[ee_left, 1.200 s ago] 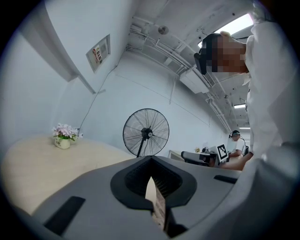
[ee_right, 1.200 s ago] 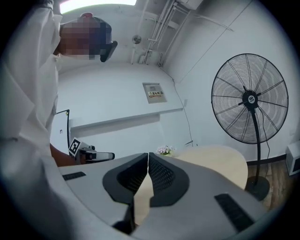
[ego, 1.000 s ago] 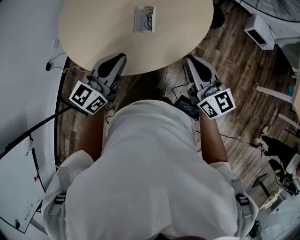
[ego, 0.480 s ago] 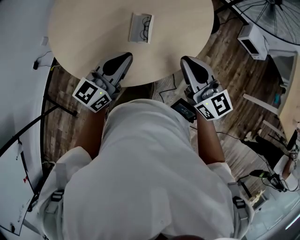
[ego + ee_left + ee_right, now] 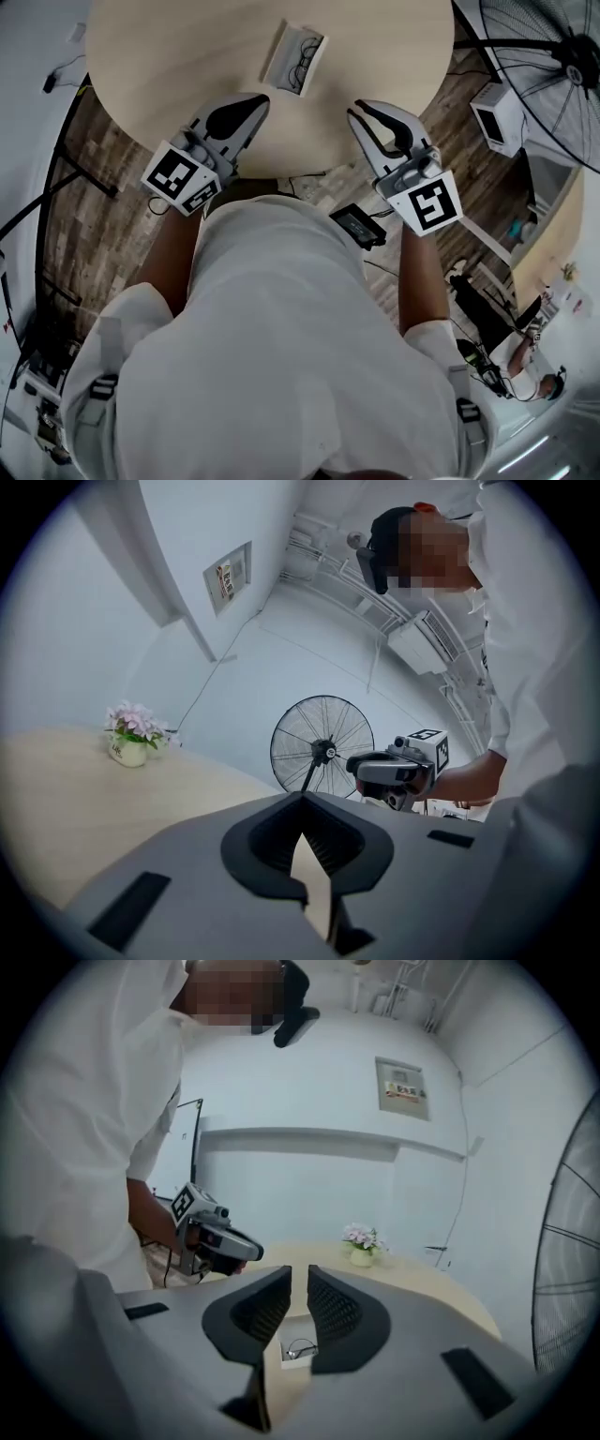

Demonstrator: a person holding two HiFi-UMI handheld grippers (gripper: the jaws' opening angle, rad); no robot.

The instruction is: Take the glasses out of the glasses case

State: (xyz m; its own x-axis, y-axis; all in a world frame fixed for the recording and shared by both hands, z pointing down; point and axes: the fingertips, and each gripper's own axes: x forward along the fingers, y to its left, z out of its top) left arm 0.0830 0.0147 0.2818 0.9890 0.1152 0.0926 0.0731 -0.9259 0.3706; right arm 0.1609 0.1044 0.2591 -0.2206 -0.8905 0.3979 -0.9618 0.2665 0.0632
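An open white glasses case [image 5: 295, 58] lies on the round wooden table [image 5: 169, 56], with dark-rimmed glasses [image 5: 302, 54] inside it. My left gripper [image 5: 251, 101] hovers over the table's near edge, short of the case, jaws shut and empty. My right gripper [image 5: 367, 111] hangs at the near edge to the right of the case, jaws a little apart with nothing between them. In the right gripper view the case [image 5: 298, 1349] shows through the gap of that gripper [image 5: 298, 1274], some way ahead. In the left gripper view the left gripper [image 5: 300, 799] has its tips together.
A small pot of pink flowers [image 5: 361, 1243] stands at the table's far side. A floor fan [image 5: 553, 47] and a white box [image 5: 492, 117] stand to the right of the table. Cables run over the wooden floor [image 5: 66, 234].
Both grippers have moved forward toward the table edge and nearer the case. The right gripper's jaws have parted slightly. The left stays shut.
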